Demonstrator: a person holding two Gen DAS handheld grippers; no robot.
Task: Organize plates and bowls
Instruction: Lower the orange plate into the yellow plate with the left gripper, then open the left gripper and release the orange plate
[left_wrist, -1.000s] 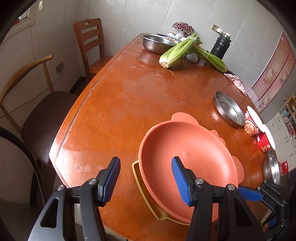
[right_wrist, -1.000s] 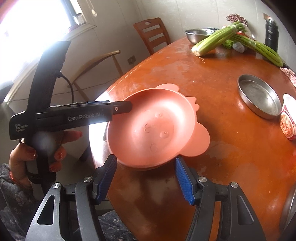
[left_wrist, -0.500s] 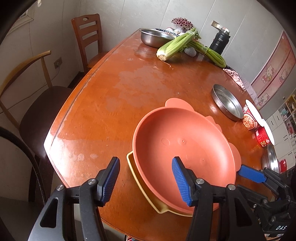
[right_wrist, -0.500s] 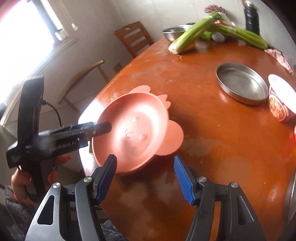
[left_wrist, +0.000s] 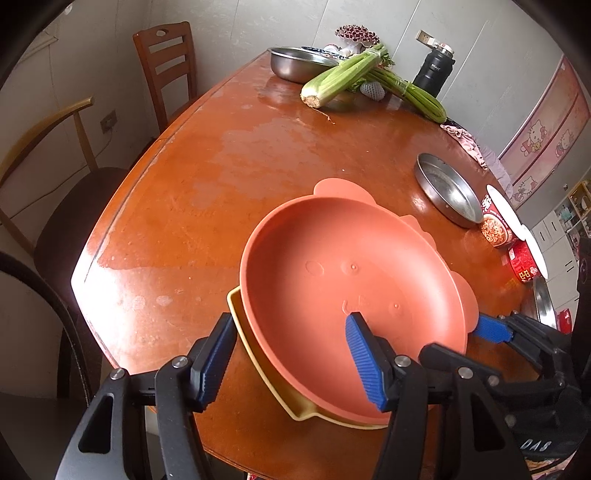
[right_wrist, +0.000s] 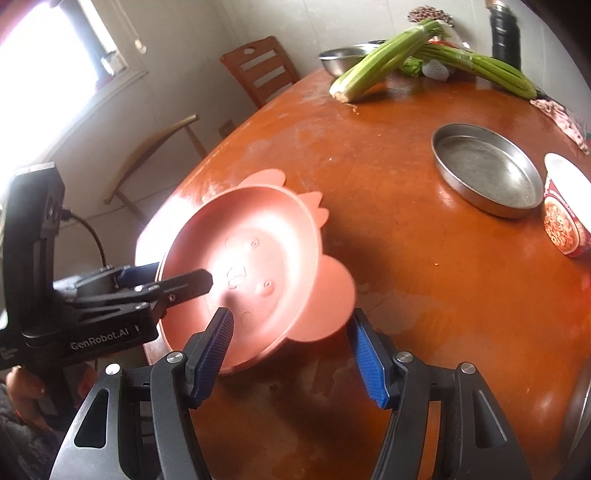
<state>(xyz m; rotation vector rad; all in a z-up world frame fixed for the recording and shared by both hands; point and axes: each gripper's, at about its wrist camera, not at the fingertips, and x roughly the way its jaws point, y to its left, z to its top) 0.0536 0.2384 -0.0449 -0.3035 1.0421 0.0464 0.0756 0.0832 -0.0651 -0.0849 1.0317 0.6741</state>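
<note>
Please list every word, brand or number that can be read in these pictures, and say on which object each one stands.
"GenRobot.AI": on the black body of the left tongs, in the right wrist view.
"DAS": on the black body of the right tongs, cut off at the frame edge.
Print on the noodle cup, red cup and black flask: too small to read.
</note>
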